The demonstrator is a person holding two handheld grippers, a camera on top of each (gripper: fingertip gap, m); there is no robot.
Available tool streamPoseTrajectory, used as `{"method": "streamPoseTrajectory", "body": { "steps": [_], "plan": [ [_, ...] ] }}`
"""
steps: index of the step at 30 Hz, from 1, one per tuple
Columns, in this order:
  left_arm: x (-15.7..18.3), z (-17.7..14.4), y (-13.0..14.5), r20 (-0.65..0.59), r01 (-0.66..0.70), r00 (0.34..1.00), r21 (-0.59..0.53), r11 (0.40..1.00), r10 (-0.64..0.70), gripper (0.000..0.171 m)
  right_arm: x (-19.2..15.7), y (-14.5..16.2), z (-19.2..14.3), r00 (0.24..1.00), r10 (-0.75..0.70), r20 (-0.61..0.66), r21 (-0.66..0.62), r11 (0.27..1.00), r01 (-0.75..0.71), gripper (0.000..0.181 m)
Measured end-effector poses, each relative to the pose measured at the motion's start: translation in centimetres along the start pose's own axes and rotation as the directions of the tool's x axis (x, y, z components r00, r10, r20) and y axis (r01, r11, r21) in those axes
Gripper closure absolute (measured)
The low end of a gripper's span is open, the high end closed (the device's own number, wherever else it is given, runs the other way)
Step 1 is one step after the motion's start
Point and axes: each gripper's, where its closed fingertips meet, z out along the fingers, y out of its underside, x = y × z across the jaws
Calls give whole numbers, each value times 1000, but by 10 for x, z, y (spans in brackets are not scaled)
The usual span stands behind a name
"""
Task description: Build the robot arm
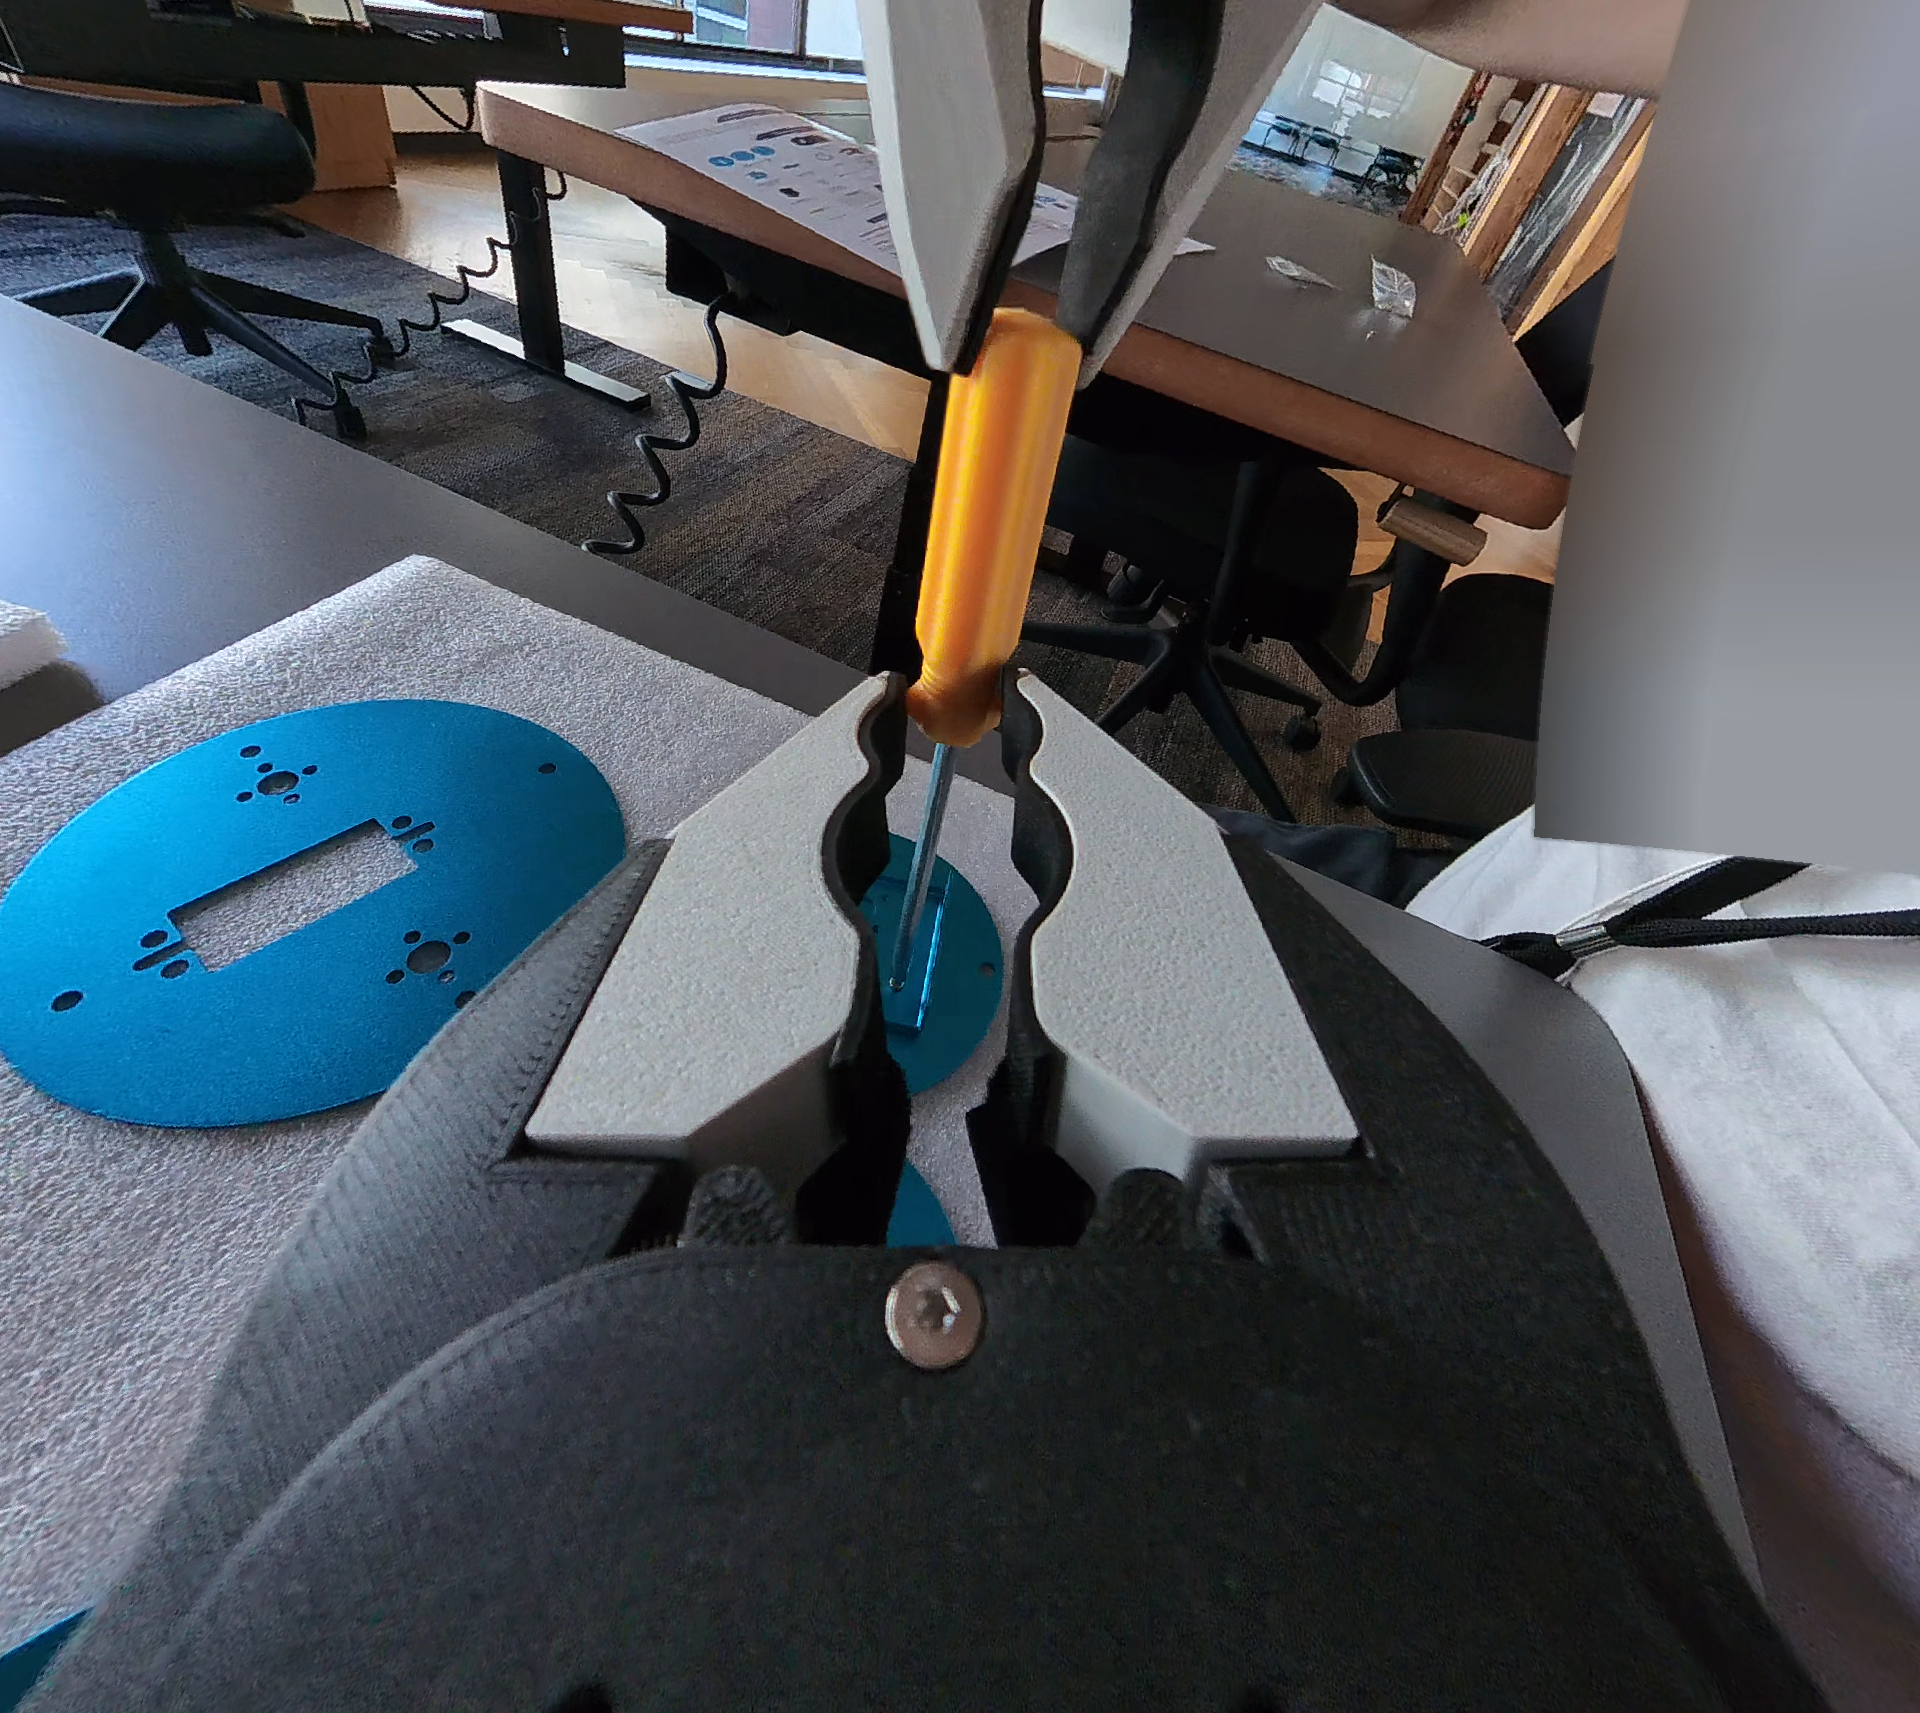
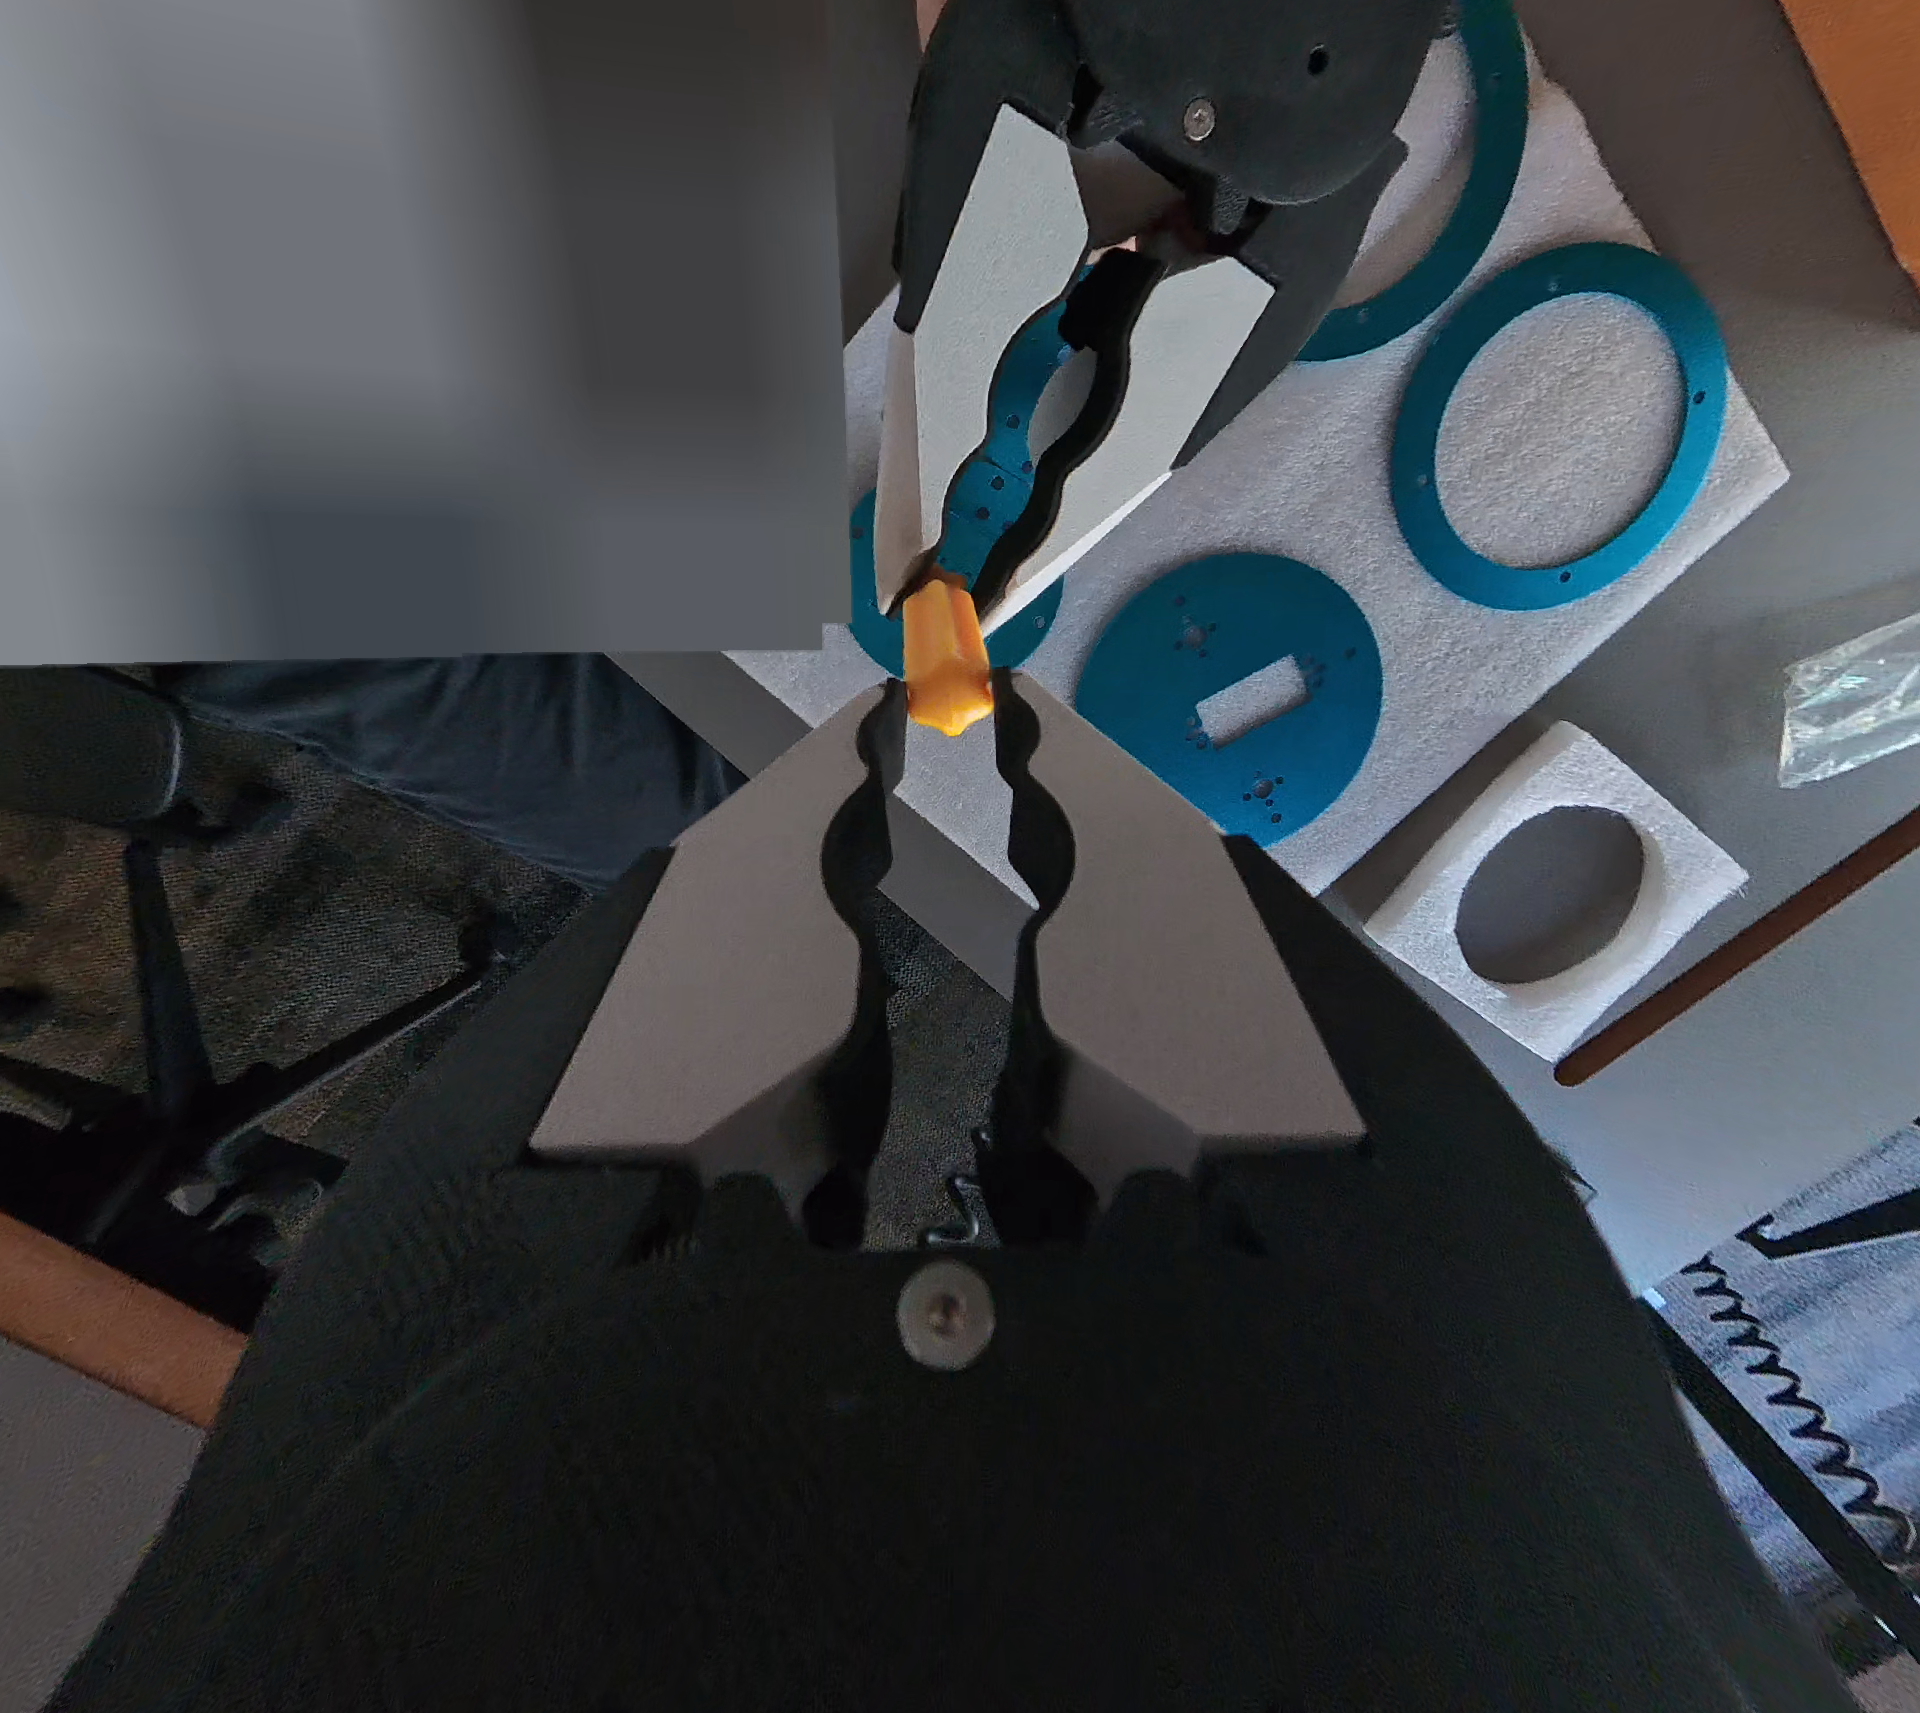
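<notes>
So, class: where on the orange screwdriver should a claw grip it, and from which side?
Grip the orange screwdriver on its long handle, coming from above along its length: it stands nearly upright, thin shaft tip down on the small blue plate. The right claw already pinches the handle's top.

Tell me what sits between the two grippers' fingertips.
The orange screwdriver: the right gripper pinches its handle top, the left gripper flanks its lower end. Its shaft reaches down to a small blue plate. The left wrist view shows this best.
</notes>
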Motion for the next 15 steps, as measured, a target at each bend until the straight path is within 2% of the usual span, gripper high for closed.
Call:
{"method": "streamPoseTrajectory", "body": {
  "steps": [4, 9, 11, 15],
  "plan": [
    [-1, -1, 0, 9, 0, 1000, 1, 1000, 0, 155, 3, 1, 1, 998, 68, 15, 12, 998, -68, 166],
    [-3, -1, 0, 19, 6, 1000, 3, 1000, -6, 156, 5, 3, 1, 956, 294, 10, -2, 956, -294, 166],
    [-4, -1, 0, 32, -5, 999, 1, 1000, 5, 156, 7, 4, 1, 906, 423, -17, -3, 906, -424, 166],
    [-3, 0, 0, 24, -6, 1000, -2, 1000, 6, 155, 5, 5, 1, 753, 657, -22, 8, 753, -657, 166]
  ]
}}
